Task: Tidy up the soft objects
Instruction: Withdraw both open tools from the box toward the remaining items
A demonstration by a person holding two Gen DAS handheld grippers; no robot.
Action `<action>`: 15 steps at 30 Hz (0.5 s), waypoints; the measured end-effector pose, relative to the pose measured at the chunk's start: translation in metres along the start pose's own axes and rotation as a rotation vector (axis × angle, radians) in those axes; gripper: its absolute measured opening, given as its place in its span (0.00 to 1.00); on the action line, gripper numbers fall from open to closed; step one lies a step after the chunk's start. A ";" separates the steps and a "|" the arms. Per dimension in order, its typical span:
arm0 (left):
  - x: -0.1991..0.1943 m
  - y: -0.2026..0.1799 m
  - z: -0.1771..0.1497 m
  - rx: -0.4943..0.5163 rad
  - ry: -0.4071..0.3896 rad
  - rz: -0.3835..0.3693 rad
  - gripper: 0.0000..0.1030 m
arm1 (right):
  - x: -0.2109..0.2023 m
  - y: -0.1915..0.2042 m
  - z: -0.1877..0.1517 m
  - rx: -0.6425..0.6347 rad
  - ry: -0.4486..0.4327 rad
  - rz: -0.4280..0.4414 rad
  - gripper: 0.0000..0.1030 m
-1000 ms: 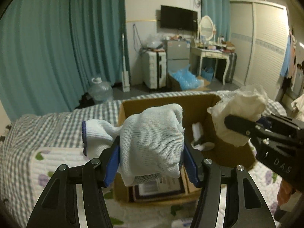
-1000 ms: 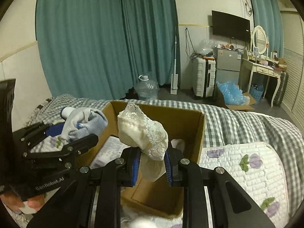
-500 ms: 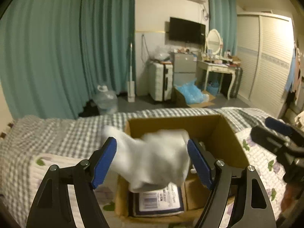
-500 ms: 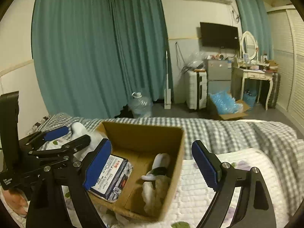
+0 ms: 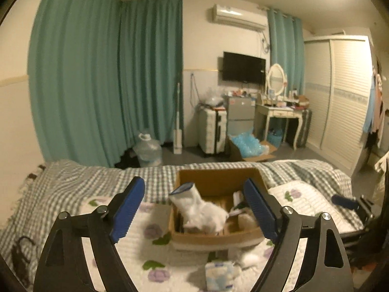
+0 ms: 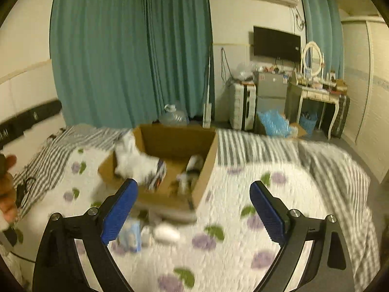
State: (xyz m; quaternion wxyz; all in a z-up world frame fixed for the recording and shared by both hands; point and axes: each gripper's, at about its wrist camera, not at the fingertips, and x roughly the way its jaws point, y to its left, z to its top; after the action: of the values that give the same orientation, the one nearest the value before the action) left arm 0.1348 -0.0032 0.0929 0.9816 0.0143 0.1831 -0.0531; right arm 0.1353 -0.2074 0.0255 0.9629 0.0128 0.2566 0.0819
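Note:
A cardboard box (image 5: 214,185) sits on the quilted bed. A white knit glove (image 5: 199,214) with a blue cuff lies in its left half, and a cream lace piece (image 5: 245,219) lies at its right. My left gripper (image 5: 193,182) hangs back from the box, its jaws opening with nothing between them. In the right wrist view the box (image 6: 175,141) holds the same glove (image 6: 133,160). My right gripper (image 6: 193,187) is also opening and empty. One blue fingertip of the right gripper (image 5: 342,200) shows at the right edge of the left wrist view.
A tissue pack (image 5: 218,275) and a small white soft lump (image 5: 250,258) lie on the quilt in front of the box. A hand (image 6: 6,194) shows at the far left of the right wrist view. Beyond the bed stand curtains, a water jug and a dresser.
Both grippers have let go: the glove and the lace piece dropped into the box. Both jaws spread wide and both hands drew back from the box, the left one also rising.

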 end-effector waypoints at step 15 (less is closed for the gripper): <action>0.077 -0.007 -0.146 -0.033 0.311 0.038 0.83 | 0.069 0.009 -0.061 -0.038 0.170 -0.009 0.91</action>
State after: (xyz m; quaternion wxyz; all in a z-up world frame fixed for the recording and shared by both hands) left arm 0.1528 -0.0107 -0.0707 0.9422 0.0095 0.3337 -0.0286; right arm 0.1624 -0.1878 -0.0609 0.9382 -0.0138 0.3358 0.0832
